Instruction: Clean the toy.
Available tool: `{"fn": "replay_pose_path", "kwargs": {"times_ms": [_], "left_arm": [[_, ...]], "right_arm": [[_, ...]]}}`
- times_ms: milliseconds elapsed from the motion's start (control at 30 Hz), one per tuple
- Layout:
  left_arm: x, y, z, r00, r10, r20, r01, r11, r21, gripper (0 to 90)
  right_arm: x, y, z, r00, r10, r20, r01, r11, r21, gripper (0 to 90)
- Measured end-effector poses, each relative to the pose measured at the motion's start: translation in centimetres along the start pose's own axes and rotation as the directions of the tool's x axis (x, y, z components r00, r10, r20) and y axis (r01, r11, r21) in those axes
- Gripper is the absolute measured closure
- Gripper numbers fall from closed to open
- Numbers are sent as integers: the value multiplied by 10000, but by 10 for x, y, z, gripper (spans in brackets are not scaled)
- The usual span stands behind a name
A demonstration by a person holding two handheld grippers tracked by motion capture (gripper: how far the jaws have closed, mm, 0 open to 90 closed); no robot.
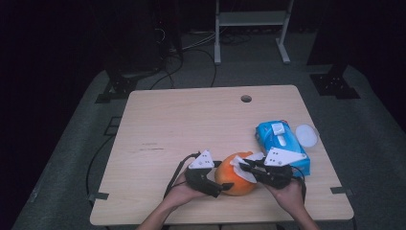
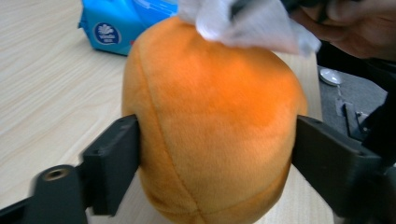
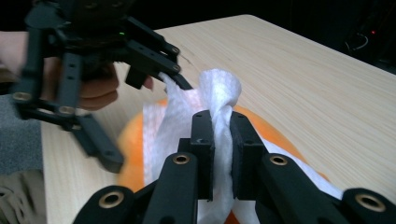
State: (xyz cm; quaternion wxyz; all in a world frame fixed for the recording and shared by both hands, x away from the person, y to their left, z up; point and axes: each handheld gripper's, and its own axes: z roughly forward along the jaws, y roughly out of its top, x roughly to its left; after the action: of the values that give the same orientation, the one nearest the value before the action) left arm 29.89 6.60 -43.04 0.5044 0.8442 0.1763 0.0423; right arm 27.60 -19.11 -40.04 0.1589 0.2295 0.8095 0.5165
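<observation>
A pale wooden table [image 1: 191,124] stands on grey floor in a dark room. The left gripper [image 1: 218,184] clamps the orange plush ball [image 2: 210,130]; the right gripper [image 3: 219,140] pinches a white wipe [image 3: 219,93].

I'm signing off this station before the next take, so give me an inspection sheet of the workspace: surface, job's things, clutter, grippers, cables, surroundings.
Surface: light wooden table, round hole near the far edge.
Job's things: orange plush ball near the front edge; white wipe draped over its top.
Clutter: blue wipes pack at the right; white round lid beside it.
Grippers: left gripper has a jaw against each side of the ball; right gripper is shut on the wipe.
Cables: black cable trails from the left gripper; more on the floor beyond the table.
Surroundings: dark room, grey floor, white frame at the back.
</observation>
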Motion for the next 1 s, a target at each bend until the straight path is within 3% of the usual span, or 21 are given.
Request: {"fn": "replay_pose_path", "kwargs": {"times_ms": [67, 133, 167, 200, 267, 300, 433, 533, 600, 667, 833, 933, 1000], "left_arm": [[-1, 0, 0, 9999, 66, -113, -66, 10000, -54, 249], [-4, 1, 0, 9984, 509, -233, -509, 9987, -8, 279], [-4, 1, 0, 9984, 509, -233, -509, 9987, -8, 287], [-8, 2, 0, 9951, 941, -295, -941, 9956, 11, 295], [-10, 2, -1, 9908, 1300, -385, -1297, 9915, 94, 312], [-10, 2, -1, 9907, 1305, -374, -1305, 9914, 46, 321], [-9, 0, -2, 9892, 1432, -326, -1431, 9897, 48, 329], [-7, -3, -1, 9907, 1336, -261, -1335, 9910, 32, 314], [-6, -1, 0, 9939, 1084, -191, -1083, 9941, 52, 240], [-5, 1, 1, 9966, 820, -95, -820, 9966, 18, 165], [-1, 2, -2, 9996, -29, 276, 38, 9995, -328, 159], [-3, 1, -3, 9994, 350, 27, -349, 9989, -323, 261], [-5, 1, -4, 9979, 637, -131, -640, 9977, -242, 314]], "right_arm": [[6, 3, 2, 9999, -89, -121, 89, 10000, -11, 808], [18, 8, 8, 9984, -407, -393, 407, 9992, -14, 809], [18, 8, 8, 9984, -407, -393, 407, 9992, -14, 809], [29, 12, 15, 9948, -660, -779, 663, 9978, 15, 809], [37, 15, 19, 9916, -1113, -664, 1126, 9935, 164, 811], [37, 16, 19, 9912, -1172, -610, 1186, 9927, 203, 811], [13, 12, 7, 9984, -514, -249, 513, 9987, -49, 812], [-7, 2, -4, 9998, 122, 160, -122, 9999, -21, 812], [-12, -3, -6, 9987, 509, -15, -509, 9987, 20, 812], [-9, -3, -5, 9993, 361, 48, -362, 9993, 75, 812], [8, 4, 4, 9997, 4, -252, -3, 10000, 66, 812], [23, 8, 15, 9967, -228, -782, 231, 9997, 33, 811], [29, 11, 19, 9948, -490, -889, 502, 9987, 111, 811]]}}
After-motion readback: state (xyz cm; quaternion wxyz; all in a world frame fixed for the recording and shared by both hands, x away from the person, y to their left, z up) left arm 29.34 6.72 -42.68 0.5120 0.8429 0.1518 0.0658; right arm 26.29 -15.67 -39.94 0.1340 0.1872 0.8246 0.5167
